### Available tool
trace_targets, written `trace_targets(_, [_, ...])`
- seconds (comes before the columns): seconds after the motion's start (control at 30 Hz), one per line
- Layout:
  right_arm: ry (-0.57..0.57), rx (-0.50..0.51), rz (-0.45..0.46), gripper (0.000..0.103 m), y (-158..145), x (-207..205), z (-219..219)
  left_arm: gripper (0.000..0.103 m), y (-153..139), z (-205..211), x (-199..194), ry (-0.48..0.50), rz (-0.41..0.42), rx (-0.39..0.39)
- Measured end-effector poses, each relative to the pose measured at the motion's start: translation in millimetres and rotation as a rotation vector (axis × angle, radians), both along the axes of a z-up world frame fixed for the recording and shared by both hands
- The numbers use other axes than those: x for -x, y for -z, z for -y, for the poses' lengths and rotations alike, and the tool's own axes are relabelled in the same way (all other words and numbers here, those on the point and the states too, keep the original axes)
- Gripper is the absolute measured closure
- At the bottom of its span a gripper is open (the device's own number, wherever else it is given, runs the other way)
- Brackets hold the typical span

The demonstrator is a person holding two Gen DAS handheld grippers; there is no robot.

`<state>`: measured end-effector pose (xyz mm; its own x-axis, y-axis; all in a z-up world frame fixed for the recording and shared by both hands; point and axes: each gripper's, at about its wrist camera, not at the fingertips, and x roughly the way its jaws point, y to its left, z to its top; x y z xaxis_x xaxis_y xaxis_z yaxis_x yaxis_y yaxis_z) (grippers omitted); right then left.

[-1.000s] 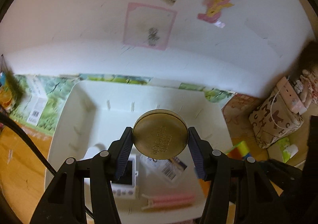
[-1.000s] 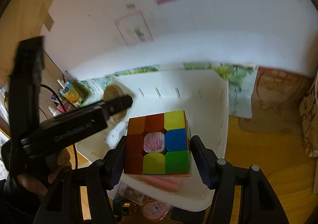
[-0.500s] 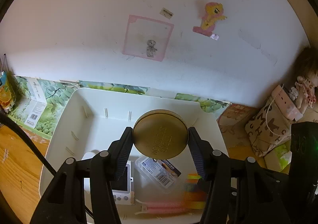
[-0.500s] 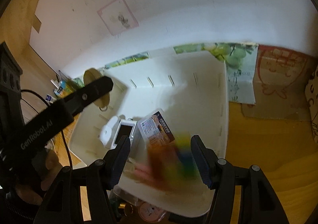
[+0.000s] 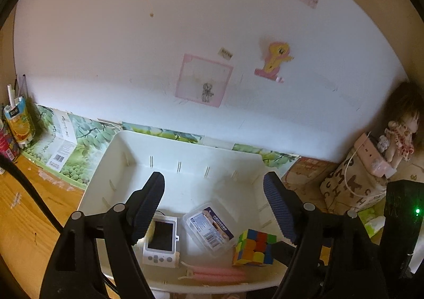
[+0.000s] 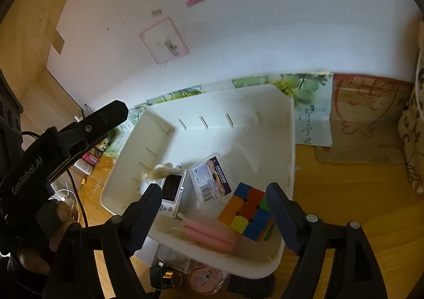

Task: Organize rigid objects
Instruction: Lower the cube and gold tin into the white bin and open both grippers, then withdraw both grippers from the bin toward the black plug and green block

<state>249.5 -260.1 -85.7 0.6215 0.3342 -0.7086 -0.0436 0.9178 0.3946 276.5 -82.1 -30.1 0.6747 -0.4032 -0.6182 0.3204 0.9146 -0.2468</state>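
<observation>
Both the left tongs (image 5: 213, 206) and right tongs (image 6: 214, 215) hang spread and empty above the white bin (image 6: 287, 254). At the bin's near edge lie the puzzle cube (image 6: 247, 211) and pink clips (image 6: 209, 235); further in lie the small white device (image 6: 172, 191) and clear case (image 6: 210, 179), with a blurred golden object (image 6: 156, 173) beside the device. Sorting looks well advanced, with what remains unclear.

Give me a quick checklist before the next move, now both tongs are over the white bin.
1. Left tongs open and empty: ok.
2. Right tongs open and empty: ok.
3. Puzzle cube inside the white bin, near its front corner: ok.
4. Gold tin settled in the bin: cannot tell, it is only a blur beside the handheld game.
5. Clear plastic box and pink clip inside the bin walls: ok.
</observation>
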Motion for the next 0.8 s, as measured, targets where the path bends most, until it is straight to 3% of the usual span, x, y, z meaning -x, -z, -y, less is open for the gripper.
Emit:
trace_targets(0.43, [0.048,0.081,0.103,0.021,-33,42,-6,0.023,-37,-32,40,-0.024,0.075,0.074])
trace_targets(0.8, [0.083,0.165,0.19,0.021,-46,85,-23,0.022,-48,-71,77,-0.058,0.096,0.054])
